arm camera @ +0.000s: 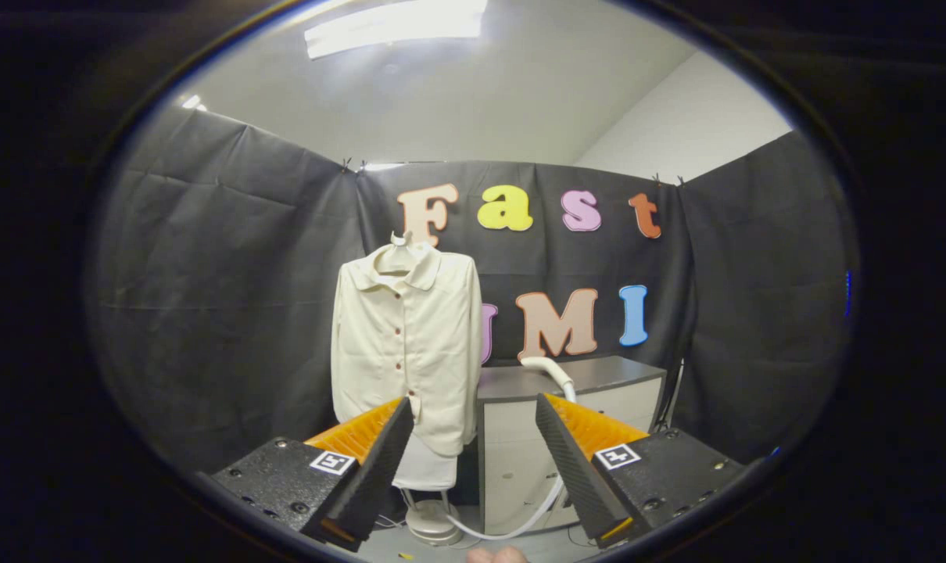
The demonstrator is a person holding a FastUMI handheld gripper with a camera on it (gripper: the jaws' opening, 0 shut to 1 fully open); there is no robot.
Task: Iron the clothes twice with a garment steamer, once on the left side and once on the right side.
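Hanging back from the booth, I've got the gripper (pixel 473 438) spread wide, fingers well apart with nothing between them and nothing touching either one. Empty tool, then.

Beyond the fingers, the shirt (pixel 405 344) hangs on its hanger against the black cloth, buttons down the front, collar up top. Just beside it, to the right, stands a grey cabinet (pixel 598 374), and on its top lies the steamer (pixel 547 367), its white head curving up. A white hose (pixel 512 525) drops from it down the cabinet front and loops across the floor to a round base (pixel 432 525) under the shirt.

My guess is the steamer pickup isn't done yet, so that's what I'm lining up.

What worries me: the head looks smooth and curved, so if I close on the bend rather than a straight part, it could twist or squirt out of the fingers. The hose is another snag. Lift too fast or swing wide and it may drag on the cabinet edge, or tug the base. And once I'm at the shirt, it hangs free, so pushing too hard would likely just swing it away rather than press it flat. Left and right passes need a light, steady touch.
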